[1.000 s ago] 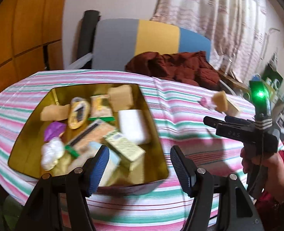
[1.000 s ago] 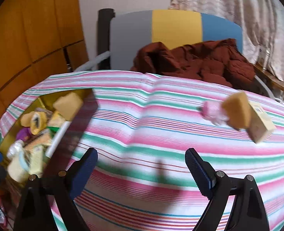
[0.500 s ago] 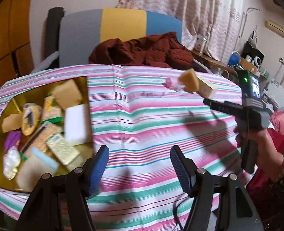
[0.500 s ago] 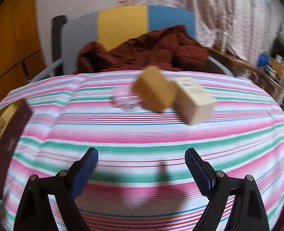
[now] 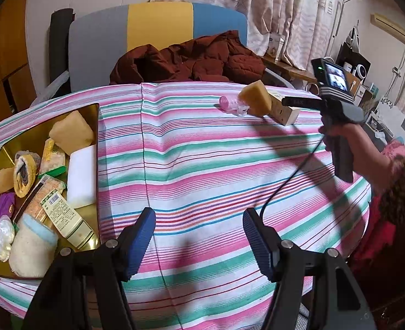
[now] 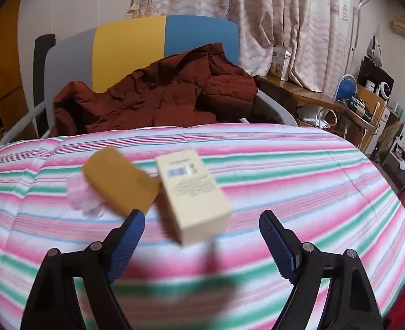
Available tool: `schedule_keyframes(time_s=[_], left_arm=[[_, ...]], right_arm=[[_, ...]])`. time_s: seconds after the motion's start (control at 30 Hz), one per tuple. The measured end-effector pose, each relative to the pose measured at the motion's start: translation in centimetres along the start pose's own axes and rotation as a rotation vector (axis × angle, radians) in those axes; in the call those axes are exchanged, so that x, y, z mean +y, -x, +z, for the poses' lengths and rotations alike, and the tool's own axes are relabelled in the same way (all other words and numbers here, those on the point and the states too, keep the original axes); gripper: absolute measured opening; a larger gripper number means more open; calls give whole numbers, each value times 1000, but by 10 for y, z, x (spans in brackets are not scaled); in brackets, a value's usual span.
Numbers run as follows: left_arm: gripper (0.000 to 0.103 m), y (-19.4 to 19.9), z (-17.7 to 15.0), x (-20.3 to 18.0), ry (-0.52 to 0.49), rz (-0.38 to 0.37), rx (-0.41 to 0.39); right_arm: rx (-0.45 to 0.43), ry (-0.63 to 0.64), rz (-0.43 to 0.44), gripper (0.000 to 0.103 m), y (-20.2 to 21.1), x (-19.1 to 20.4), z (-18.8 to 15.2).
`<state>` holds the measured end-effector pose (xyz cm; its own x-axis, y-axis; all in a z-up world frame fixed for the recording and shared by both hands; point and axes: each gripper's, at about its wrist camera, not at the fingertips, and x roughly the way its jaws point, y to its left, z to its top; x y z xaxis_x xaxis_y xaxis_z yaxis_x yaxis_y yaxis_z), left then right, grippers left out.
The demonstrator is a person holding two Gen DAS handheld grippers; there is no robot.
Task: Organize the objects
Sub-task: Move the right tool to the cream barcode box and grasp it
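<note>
Objects split in two lots on striped tablecloth (image 5: 202, 165). Gold tray (image 5: 91, 115) at nine o'clock in left wrist view, packed with sponges, packets, white block. Cream box (image 6: 194, 195), tan sponge (image 6: 120, 181) and pink clip (image 6: 81, 195) clustered touching at one o'clock there. Right gripper (image 6: 202, 236) just short of box, jaws wide, just been closing, nothing pressed. Left gripper (image 5: 199, 236) over bare cloth at six o'clock, jaws moderately wide, empty.
</note>
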<state>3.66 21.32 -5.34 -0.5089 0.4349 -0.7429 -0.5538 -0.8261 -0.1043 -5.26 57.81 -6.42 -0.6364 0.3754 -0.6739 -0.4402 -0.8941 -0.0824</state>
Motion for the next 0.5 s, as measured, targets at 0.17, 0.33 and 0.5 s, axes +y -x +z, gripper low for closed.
schedule_keyframes(time_s=[0.17,0.33,0.5], left_arm=[[67,-3,3,-2,-7,6,9],[67,-11,8,-1,7,3,23],[67,-22,18,-3,23,-5,25]], right_arm=[[47,-32,21,81,-29,-9,9],[68,-35,51,57,-37,-8,1],[49,-22,114,53,-17,0,-19]])
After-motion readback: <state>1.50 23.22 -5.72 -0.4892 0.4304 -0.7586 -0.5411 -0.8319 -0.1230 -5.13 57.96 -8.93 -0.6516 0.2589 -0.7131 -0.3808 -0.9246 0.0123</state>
